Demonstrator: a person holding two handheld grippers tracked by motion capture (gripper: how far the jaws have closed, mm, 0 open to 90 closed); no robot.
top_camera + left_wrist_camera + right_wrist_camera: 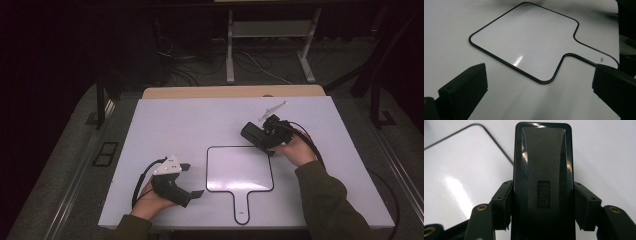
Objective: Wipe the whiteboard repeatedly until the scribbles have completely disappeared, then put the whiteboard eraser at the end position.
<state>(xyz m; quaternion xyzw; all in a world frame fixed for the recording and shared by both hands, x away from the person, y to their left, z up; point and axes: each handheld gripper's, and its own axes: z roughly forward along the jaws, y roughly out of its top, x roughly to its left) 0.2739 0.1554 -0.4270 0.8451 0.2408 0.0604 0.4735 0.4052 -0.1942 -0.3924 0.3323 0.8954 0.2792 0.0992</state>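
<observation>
We hold the right gripper (257, 136) clamped on a black whiteboard eraser (543, 182). The eraser is a long, rounded-corner block of glossy moulded plastic with a matte raised centre panel and an embossed brand mark. Its two long sides sit between the fingers (503, 202), whose flat black pads press against it from either side; the eraser's far end projects well beyond the fingertips. In the high view the eraser (251, 133) is just past the upper right corner of the board outline, and the pictures do not let us tell whether it touches the surface.

We hold the left gripper (192, 181) with its fingers (465, 87) spread wide and nothing between them. The pads are blocky, matte black and square-edged.

Ahead of the left fingertips lies a small handheld whiteboard (524, 40): a flat, smooth, glossy white panel with rounded corners, a thin black rim and a short paddle handle (596, 53). The handle ends close to the left gripper's far finger.

The board rests on a plain white tabletop (165, 125), matte and flat. A cable (140, 180) loops behind the left gripper; another trails from the right gripper over the sleeve (325, 195). Nothing lies between either set of fingers and the whiteboard.
</observation>
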